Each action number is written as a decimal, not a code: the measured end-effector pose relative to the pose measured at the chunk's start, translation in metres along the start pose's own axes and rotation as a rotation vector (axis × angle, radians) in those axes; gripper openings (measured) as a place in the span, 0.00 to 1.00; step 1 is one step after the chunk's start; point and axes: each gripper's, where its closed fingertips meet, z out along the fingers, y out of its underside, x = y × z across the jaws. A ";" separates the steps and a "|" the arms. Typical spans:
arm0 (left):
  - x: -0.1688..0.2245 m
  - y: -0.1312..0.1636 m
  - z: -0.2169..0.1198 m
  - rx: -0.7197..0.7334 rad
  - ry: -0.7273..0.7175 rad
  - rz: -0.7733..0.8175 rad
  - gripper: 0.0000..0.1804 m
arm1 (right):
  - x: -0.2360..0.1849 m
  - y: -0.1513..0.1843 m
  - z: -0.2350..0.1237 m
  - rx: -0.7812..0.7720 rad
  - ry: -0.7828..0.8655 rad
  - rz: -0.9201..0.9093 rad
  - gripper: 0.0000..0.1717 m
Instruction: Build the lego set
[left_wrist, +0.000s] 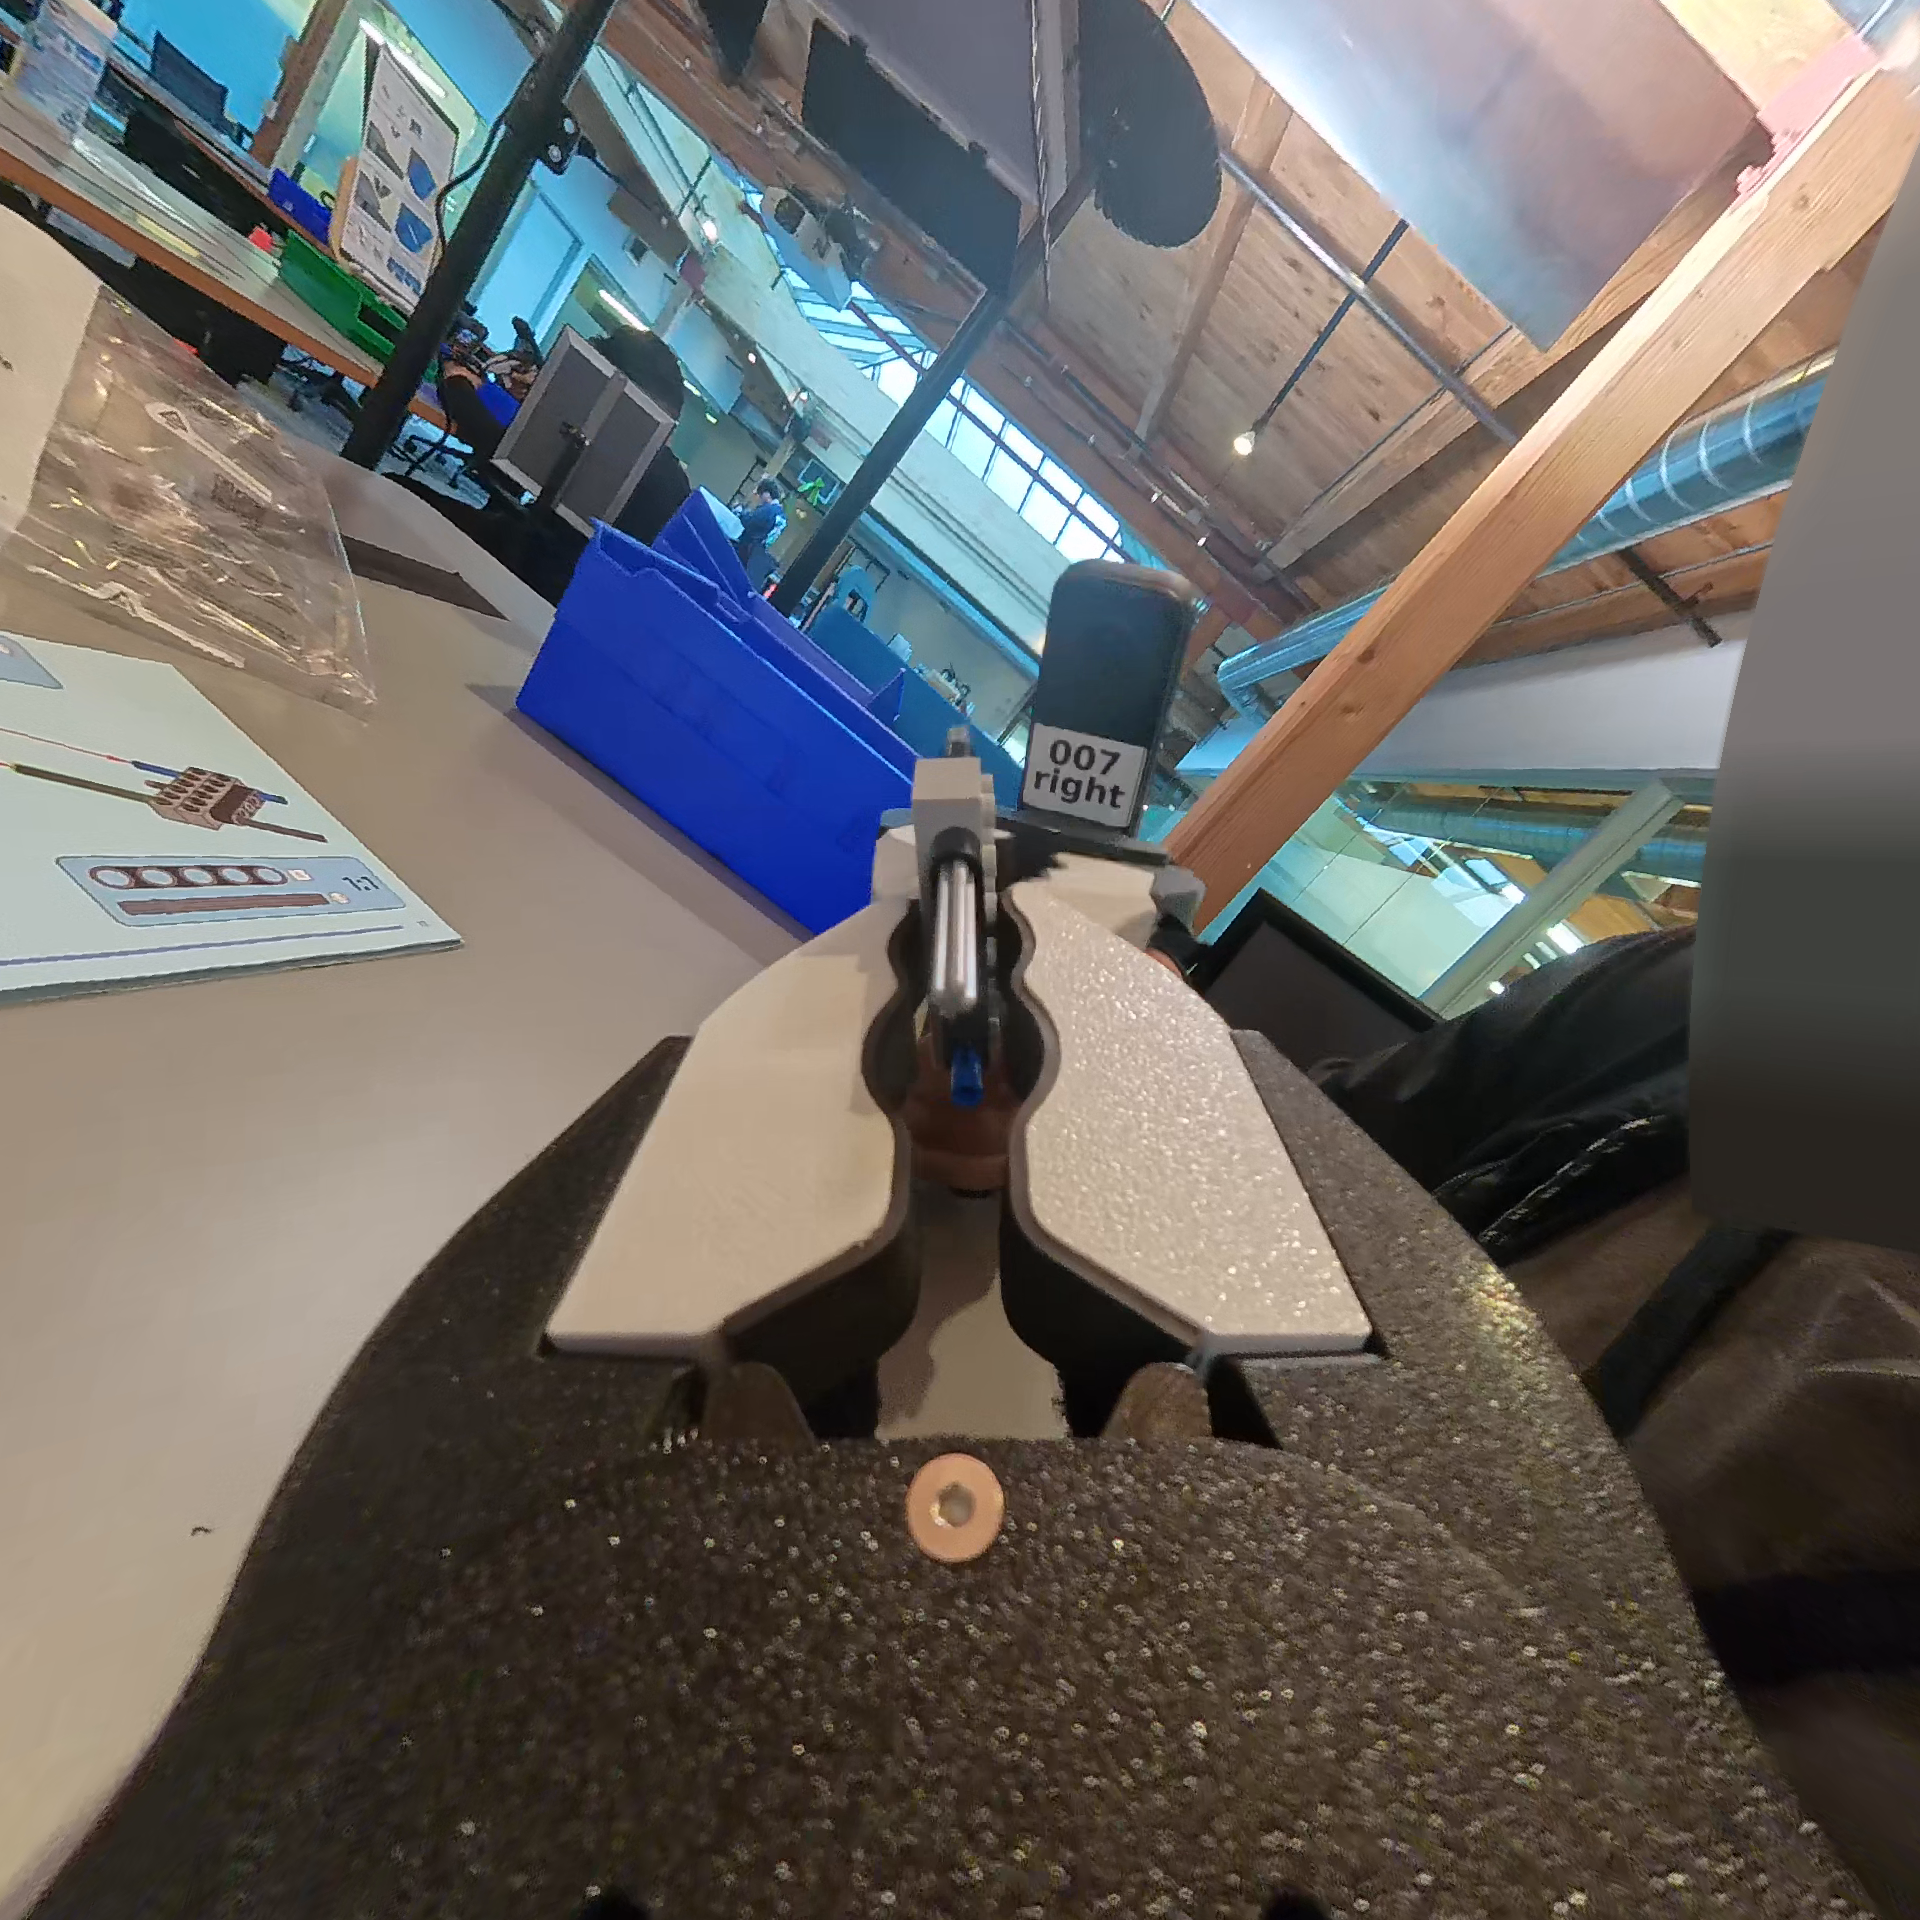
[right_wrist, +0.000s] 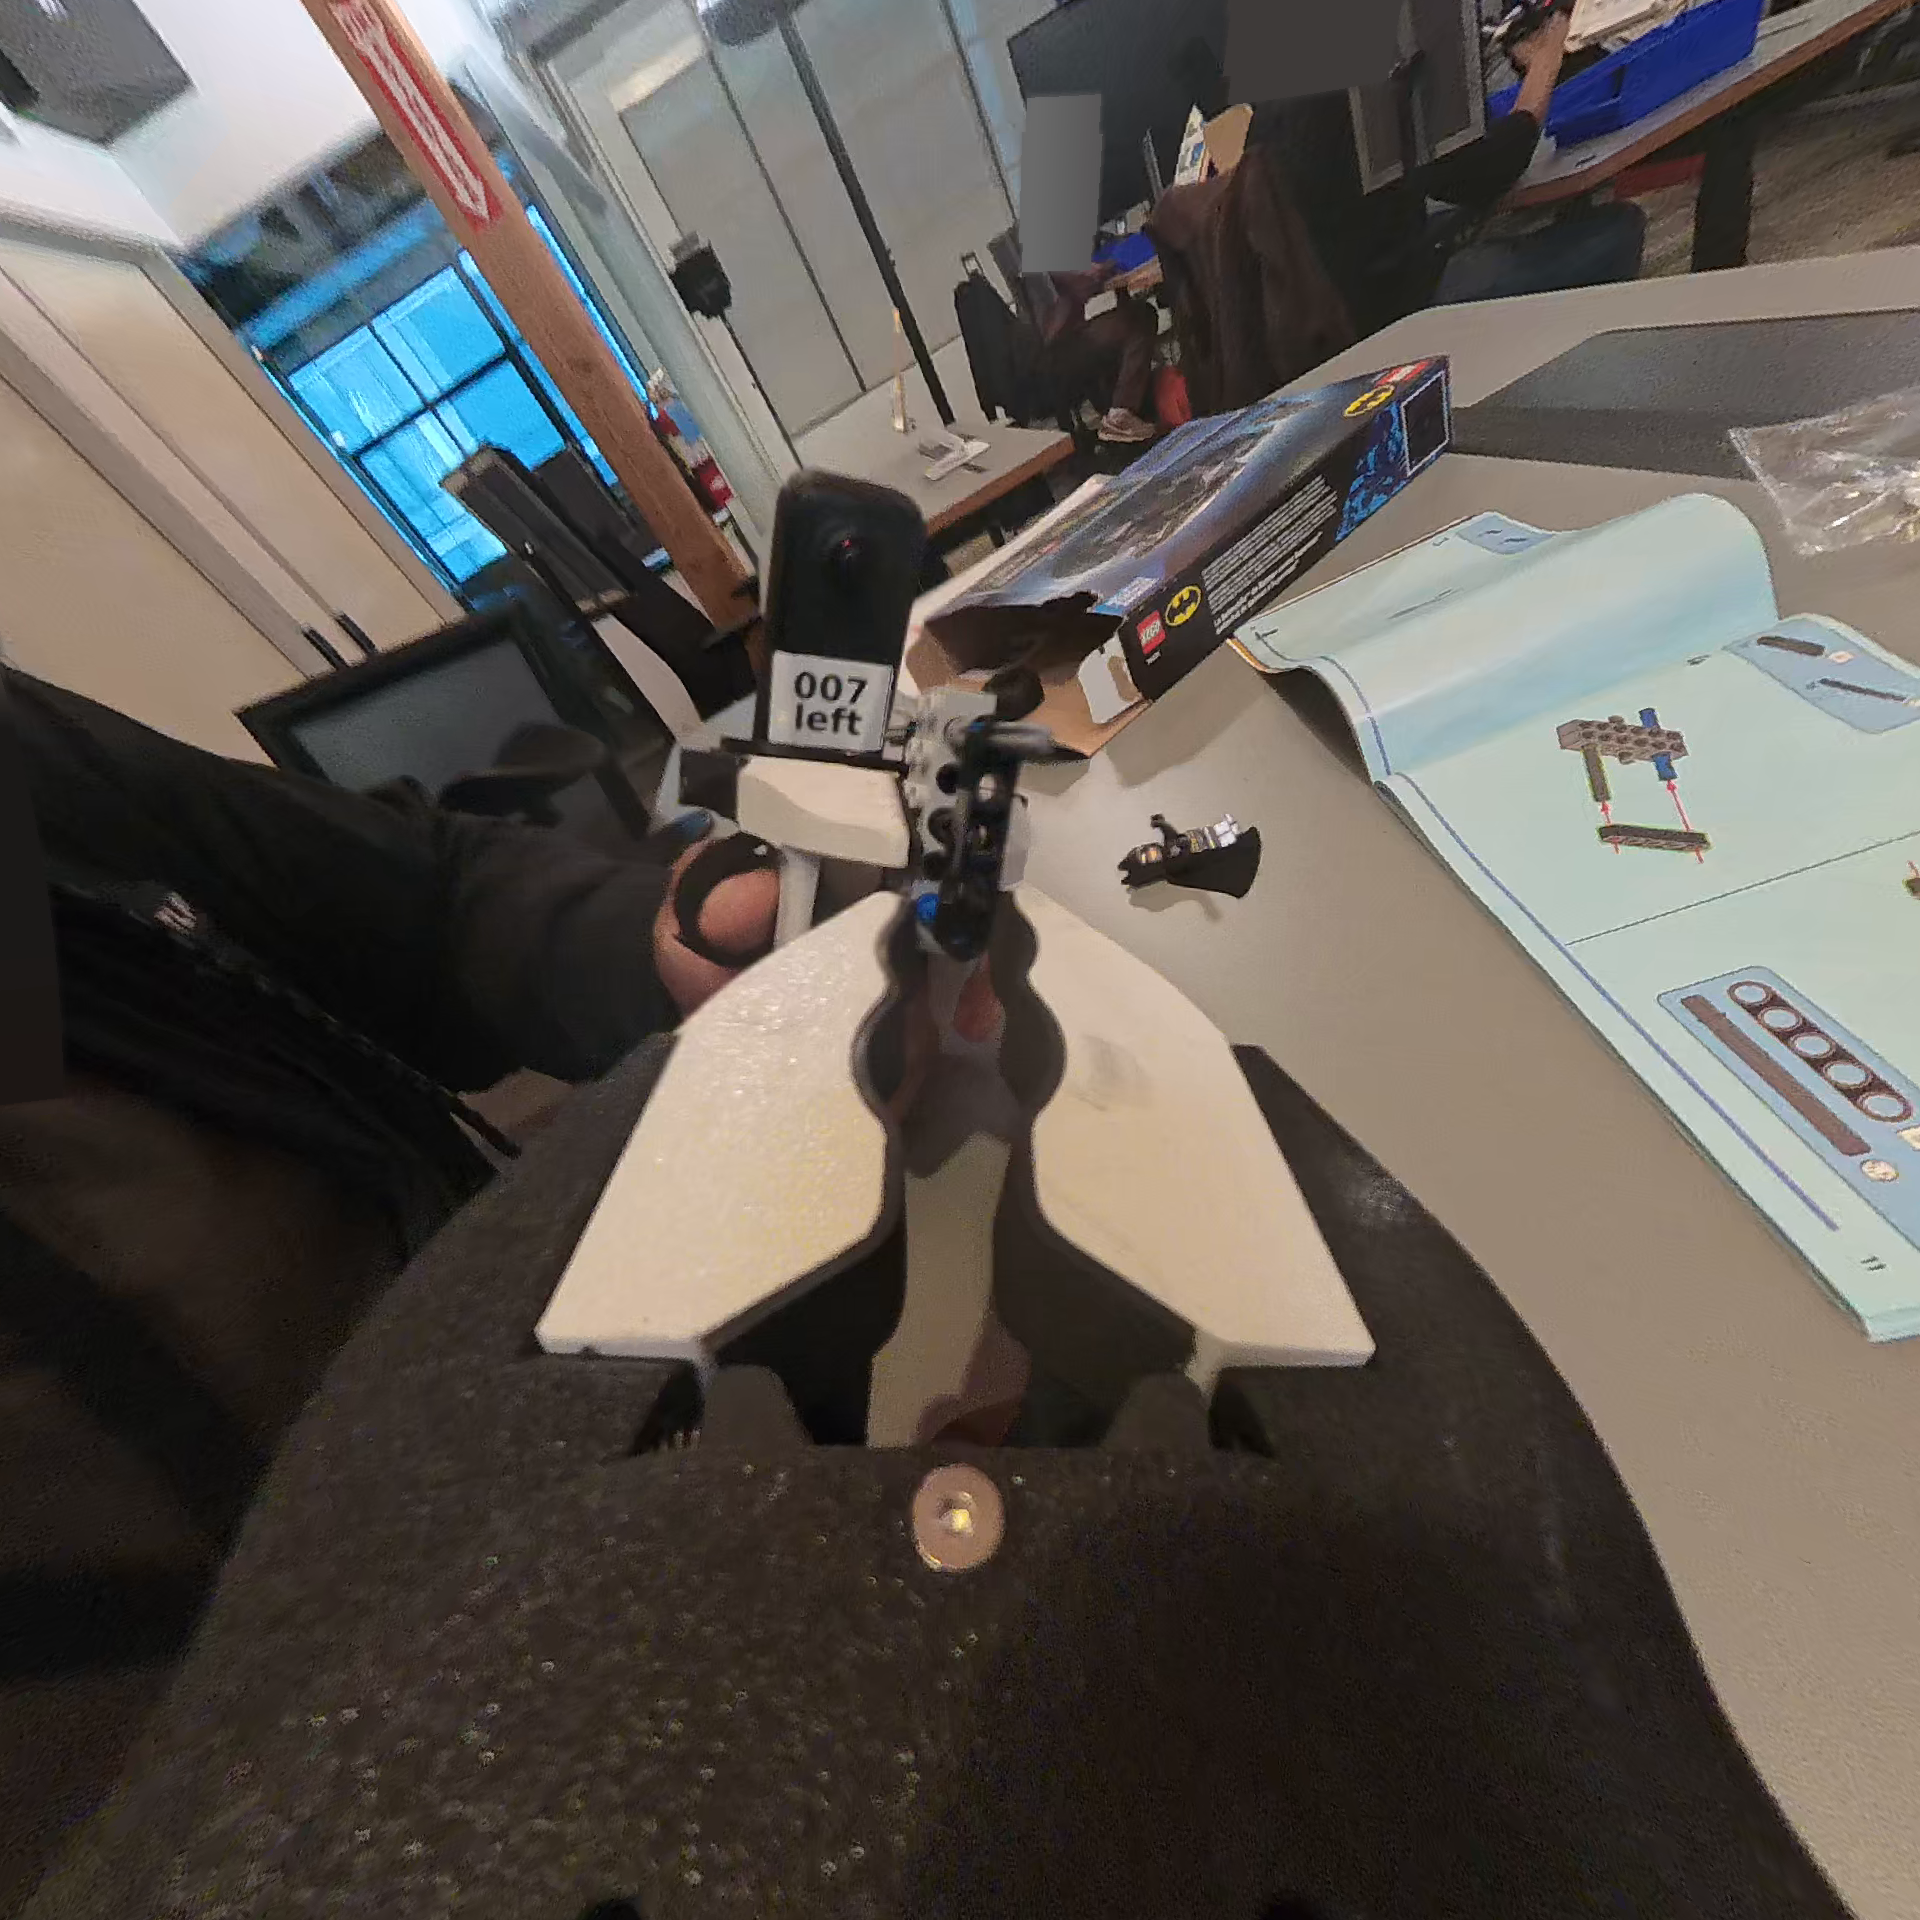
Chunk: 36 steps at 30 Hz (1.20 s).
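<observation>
A small brick assembly (right_wrist: 971, 821) hangs in the air between my two grippers. It is a black holed beam against a grey holed brick (right_wrist: 935, 779), with a blue pin (right_wrist: 923, 909) at its near end. My left gripper (left_wrist: 956, 914) is shut on the assembly (left_wrist: 954, 935). In the right wrist view its white fingers (right_wrist: 821, 810) clamp the grey brick from both sides. My right gripper (right_wrist: 956, 935) is open, its tips standing slightly off the beam's near end. The right wrist view is blurred. The right gripper's camera mount (left_wrist: 1117, 665) faces me just beyond the assembly.
On the grey table (right_wrist: 1351, 1039) lie an open instruction booklet (right_wrist: 1662, 883), a dark minifigure (right_wrist: 1195, 862), an opened toy box (right_wrist: 1226, 540) and a plastic parts bag (right_wrist: 1839, 478). A blue bin (left_wrist: 707, 727) stands past the booklet (left_wrist: 156, 862). A person's dark sleeve (right_wrist: 364, 914) is at left. The grippers are tip to tip, or close to it. The dark minifigure (right_wrist: 1195, 862) is about 15 centimeters from both grippers' fingertips.
</observation>
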 end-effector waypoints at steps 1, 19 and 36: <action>0.000 -0.002 0.000 0.015 0.006 -0.010 0.07 | -0.001 0.002 0.002 -0.013 0.013 -0.022 0.14; 0.005 -0.003 -0.001 0.024 0.070 -0.051 0.07 | 0.011 -0.040 -0.027 0.192 0.106 -0.092 0.16; 0.009 0.006 0.004 -0.034 0.082 -0.035 0.06 | -0.008 -0.036 -0.018 0.180 0.117 -0.222 0.16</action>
